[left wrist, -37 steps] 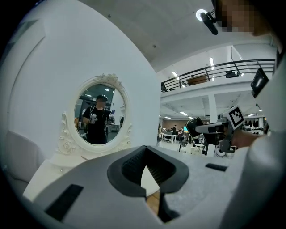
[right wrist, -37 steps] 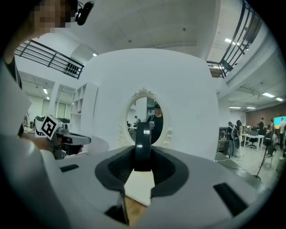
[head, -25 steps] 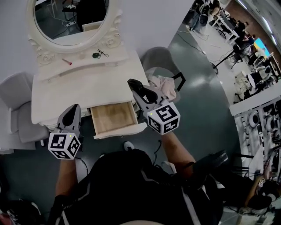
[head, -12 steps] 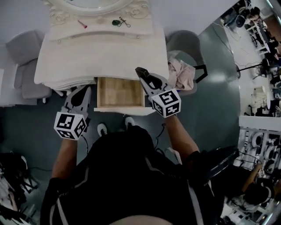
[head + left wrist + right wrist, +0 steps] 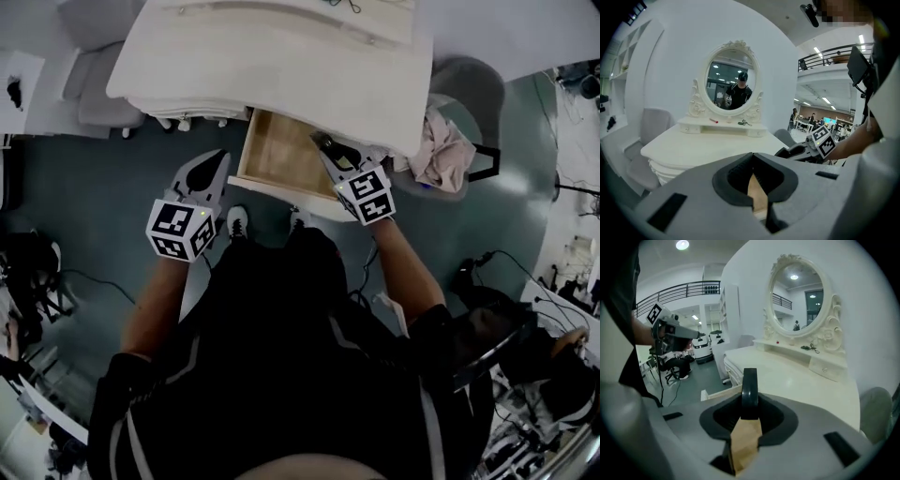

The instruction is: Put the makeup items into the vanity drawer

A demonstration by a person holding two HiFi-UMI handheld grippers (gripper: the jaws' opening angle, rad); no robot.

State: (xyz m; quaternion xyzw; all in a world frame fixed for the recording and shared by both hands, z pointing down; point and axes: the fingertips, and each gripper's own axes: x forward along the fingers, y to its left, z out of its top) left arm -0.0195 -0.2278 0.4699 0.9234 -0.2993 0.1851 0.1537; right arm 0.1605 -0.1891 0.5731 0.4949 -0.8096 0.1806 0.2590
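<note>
Pinching a thin black makeup item [image 5: 750,385], the right gripper [image 5: 328,147] has the open drawer [image 5: 274,155] under its jaws; the left gripper [image 5: 210,164] has its jaws pressed together.

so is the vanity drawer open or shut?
Open: the drawer sticks out from under the vanity top, wooden bottom showing.

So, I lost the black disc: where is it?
The black disc sits edge-on in the right gripper, at the right edge of the open drawer, head view.

drawer [image 5: 276,155]: bare matt wood | vanity top [image 5: 281,67]: smooth white paint | disc [image 5: 750,390]: glossy black
</note>
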